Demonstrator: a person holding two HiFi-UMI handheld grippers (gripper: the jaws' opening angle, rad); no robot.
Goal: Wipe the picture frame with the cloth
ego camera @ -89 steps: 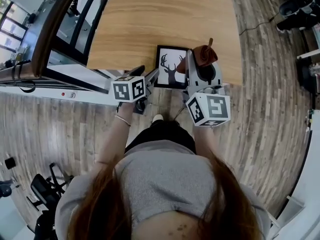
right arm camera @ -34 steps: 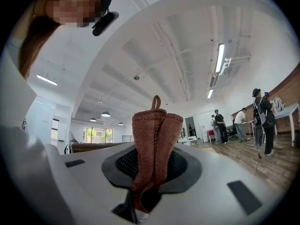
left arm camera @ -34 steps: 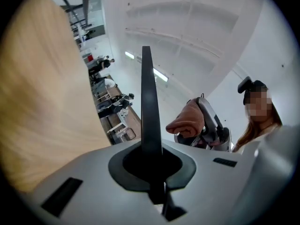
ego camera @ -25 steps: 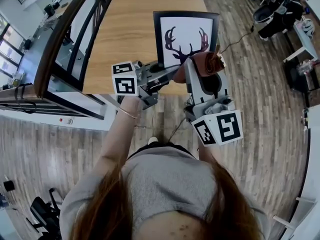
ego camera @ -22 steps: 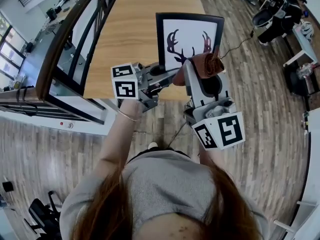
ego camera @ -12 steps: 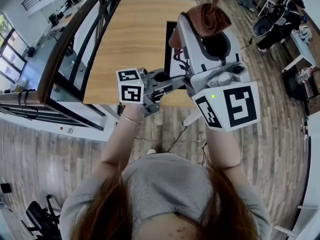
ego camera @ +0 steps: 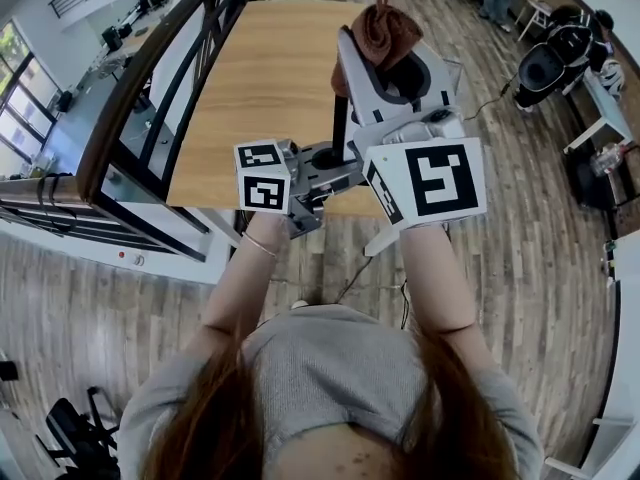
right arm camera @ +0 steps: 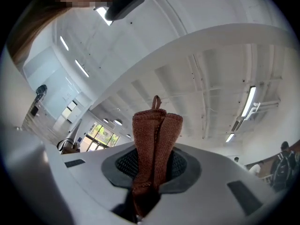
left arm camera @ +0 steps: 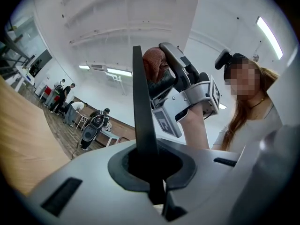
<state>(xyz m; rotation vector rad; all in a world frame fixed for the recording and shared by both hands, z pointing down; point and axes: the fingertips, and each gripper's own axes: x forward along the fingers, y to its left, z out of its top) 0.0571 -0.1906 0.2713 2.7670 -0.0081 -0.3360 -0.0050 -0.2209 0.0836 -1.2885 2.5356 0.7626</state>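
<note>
The black picture frame [ego camera: 340, 120] is off the wooden table [ego camera: 260, 78], upright and edge-on to the head view, mostly hidden behind my right gripper. My left gripper [ego camera: 330, 156] is shut on its lower edge. In the left gripper view the frame's edge [left arm camera: 139, 111] rises as a thin dark strip from between the jaws of the left gripper [left arm camera: 152, 182]. My right gripper [ego camera: 385, 56] is raised beside the frame, shut on a folded brown cloth [ego camera: 385, 23]. The cloth [right arm camera: 154, 139] sticks up from the right gripper [right arm camera: 145, 193]. The right gripper and the cloth [left arm camera: 157, 64] sit close to the frame's right side.
A dark railing with glass panels [ego camera: 130, 98] runs along the table's left side. Plank floor surrounds the table. A black stroller-like object [ego camera: 545, 63] stands at the right. Several people [left arm camera: 63, 95] are far off in the room.
The frame went from lying flat on the table to raised and turned edge-on. My right gripper rose with the cloth, rolled, and now covers the deer print.
</note>
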